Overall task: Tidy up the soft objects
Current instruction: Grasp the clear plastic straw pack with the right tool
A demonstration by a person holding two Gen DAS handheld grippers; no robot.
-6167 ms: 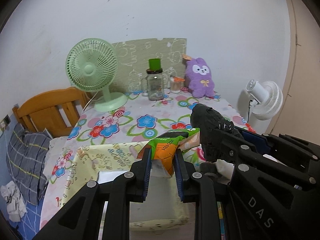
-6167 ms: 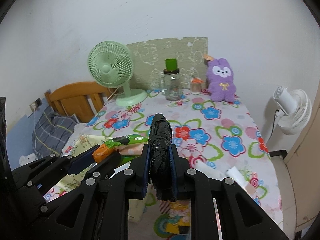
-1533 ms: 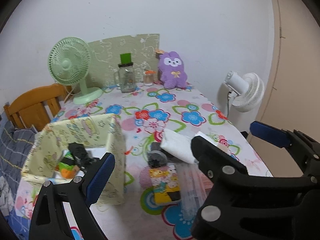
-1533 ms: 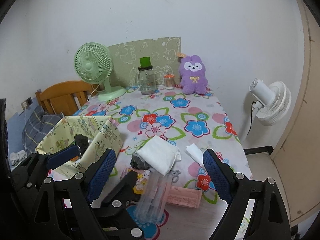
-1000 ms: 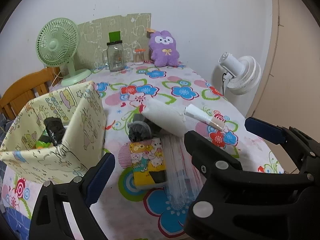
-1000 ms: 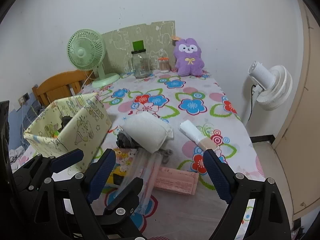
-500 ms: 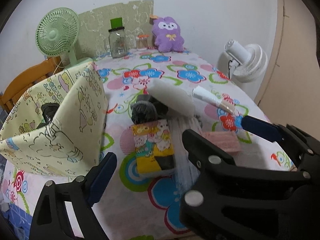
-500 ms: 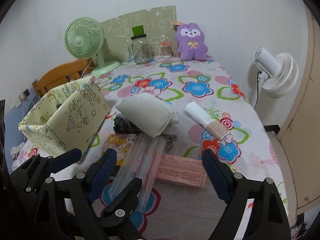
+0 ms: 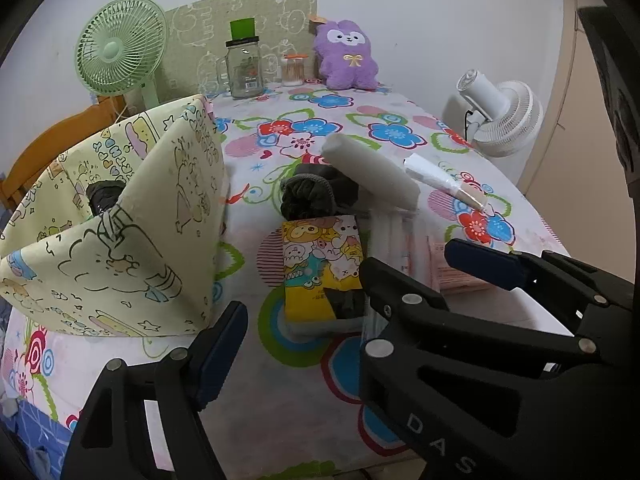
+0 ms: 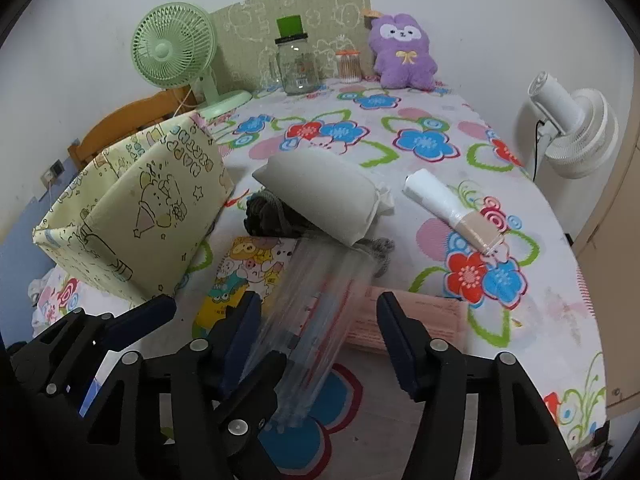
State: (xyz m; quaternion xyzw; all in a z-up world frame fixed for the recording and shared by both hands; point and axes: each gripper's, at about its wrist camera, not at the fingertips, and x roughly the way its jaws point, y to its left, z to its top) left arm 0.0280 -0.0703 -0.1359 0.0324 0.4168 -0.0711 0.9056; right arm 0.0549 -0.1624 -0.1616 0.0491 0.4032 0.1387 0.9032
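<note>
1. The letters "DAS" are showing in white on the right gripper's point(image 9: 370, 260) black arm — seen in the left wrist view.
2. Printing on the yellow fabric bin point(image 10: 160, 208) and the cartoon packet point(image 9: 320, 264) is staying too small to read.

Fabric bin point(image 10: 132, 216) at table's point(image 10: 552, 304) left, cartoon packet point(image 10: 236, 276) just right of it, white roll point(image 10: 320, 196) lying over dark bundle point(image 10: 268, 212) behind, plush point(image 10: 402, 54) at far edge.
</note>
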